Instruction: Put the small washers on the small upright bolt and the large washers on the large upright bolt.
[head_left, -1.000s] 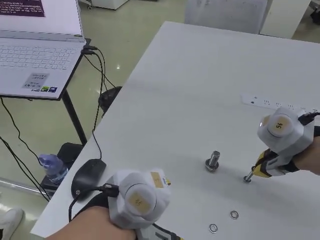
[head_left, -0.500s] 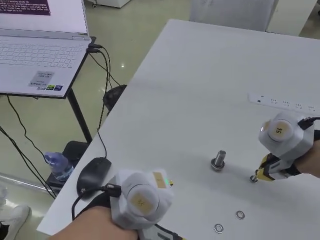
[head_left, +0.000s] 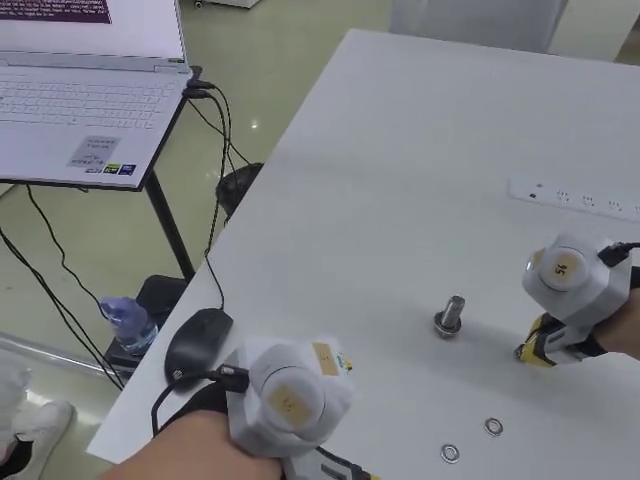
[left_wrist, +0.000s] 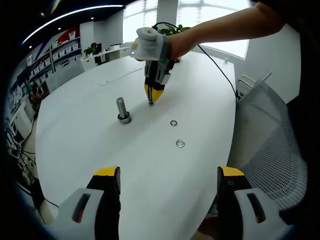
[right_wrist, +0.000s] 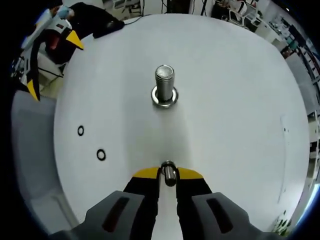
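On the table (head_left: 400, 150) two washers (head_left: 494, 427) wait loose at five o'clock of the large bolt (head_left: 451, 314); left claw (left_wrist: 169, 172) spread, right claw (right_wrist: 168, 176) pinching the small bolt (right_wrist: 168, 170).

The right gripper (head_left: 527, 352) closes in on the small bolt (right_wrist: 168, 174) — 1 s ago the bolt stood clear just beside the yellow tips, 0.5 s ago right against them — and now the 2 jaws pinch its top between them.

The table (head_left: 400, 150) has 1 big bolt (head_left: 451, 316), 1 small bolt (right_wrist: 168, 172), 2 washers (head_left: 493, 427) (head_left: 450, 453), 1 mouse (head_left: 197, 342) and 1 power strip (head_left: 575, 197). Beside it are 1 laptop (head_left: 90, 100) and 1 bottle (head_left: 128, 325).
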